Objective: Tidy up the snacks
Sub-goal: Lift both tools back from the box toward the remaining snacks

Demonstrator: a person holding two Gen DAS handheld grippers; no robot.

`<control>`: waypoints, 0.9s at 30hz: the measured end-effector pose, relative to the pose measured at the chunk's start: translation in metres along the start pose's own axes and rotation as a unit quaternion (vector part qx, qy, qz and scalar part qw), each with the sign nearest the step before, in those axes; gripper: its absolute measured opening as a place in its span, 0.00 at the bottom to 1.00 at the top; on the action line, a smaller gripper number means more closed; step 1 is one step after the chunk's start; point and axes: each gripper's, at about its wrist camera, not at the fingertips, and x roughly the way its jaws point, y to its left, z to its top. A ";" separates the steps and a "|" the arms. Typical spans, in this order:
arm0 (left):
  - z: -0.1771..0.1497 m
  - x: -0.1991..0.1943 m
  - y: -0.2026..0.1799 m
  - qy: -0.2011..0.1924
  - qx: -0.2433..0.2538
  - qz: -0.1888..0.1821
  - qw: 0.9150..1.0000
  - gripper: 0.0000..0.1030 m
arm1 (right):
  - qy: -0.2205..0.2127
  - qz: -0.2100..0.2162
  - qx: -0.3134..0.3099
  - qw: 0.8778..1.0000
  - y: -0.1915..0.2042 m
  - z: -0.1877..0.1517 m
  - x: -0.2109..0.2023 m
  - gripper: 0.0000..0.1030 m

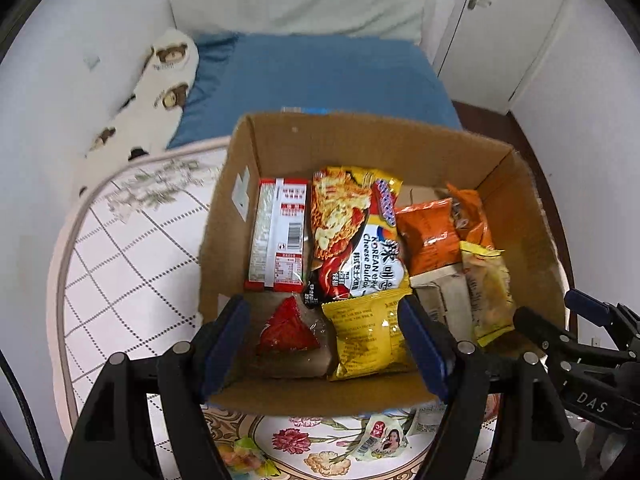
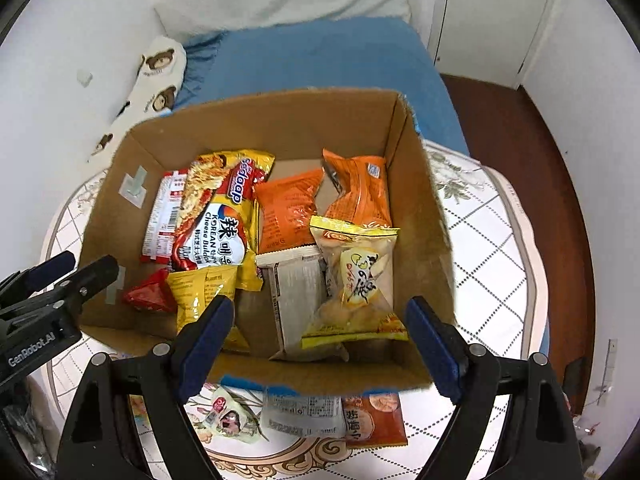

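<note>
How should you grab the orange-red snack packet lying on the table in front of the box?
Probably by its near crimped edge. The orange-red packet lies flat on the table, its far end tucked at the cardboard box, beside a white packet. Coming from above with the right gripper, open and empty, fingers across the narrow width, looks safest.

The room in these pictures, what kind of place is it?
Most likely a small bedroom at home. A bed with a blue sheet and a bear-print pillow stands behind the cardboard box of snacks, and a white door is beside it.
</note>
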 end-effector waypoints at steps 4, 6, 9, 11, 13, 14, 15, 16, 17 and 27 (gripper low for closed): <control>-0.016 -0.028 -0.002 -0.036 0.008 0.005 0.999 0.73 | -0.030 -0.002 0.005 1.000 -0.002 -0.018 -0.026 0.87; -0.024 -0.040 -0.004 -0.049 0.008 0.003 0.999 0.73 | -0.048 -0.005 0.004 0.999 -0.001 -0.026 -0.042 0.87; -0.038 -0.060 -0.004 -0.077 0.006 0.006 0.997 0.73 | -0.079 -0.013 -0.001 0.997 0.002 -0.040 -0.068 0.87; -0.047 -0.075 -0.005 -0.096 0.008 0.006 0.995 0.73 | -0.097 -0.017 -0.007 0.995 0.005 -0.050 -0.086 0.87; -0.057 -0.091 -0.007 -0.113 0.008 0.005 0.994 0.73 | -0.110 -0.014 -0.008 0.994 0.006 -0.059 -0.102 0.87; -0.060 -0.096 -0.008 -0.118 0.009 0.002 0.993 0.73 | -0.114 -0.012 -0.008 0.993 0.007 -0.063 -0.107 0.87; -0.065 -0.103 -0.009 -0.124 0.009 0.001 0.992 0.73 | -0.121 -0.009 -0.007 0.993 0.007 -0.069 -0.116 0.87; -0.069 -0.110 -0.010 -0.131 0.009 0.000 0.991 0.73 | -0.128 -0.007 -0.007 0.992 0.008 -0.074 -0.124 0.87; -0.073 -0.115 -0.010 -0.135 0.010 -0.002 0.991 0.73 | -0.136 -0.007 -0.008 0.991 0.009 -0.079 -0.132 0.87; -0.110 -0.155 -0.015 -0.167 0.018 -0.003 0.986 0.73 | -0.172 0.012 -0.001 0.985 0.021 -0.122 -0.174 0.87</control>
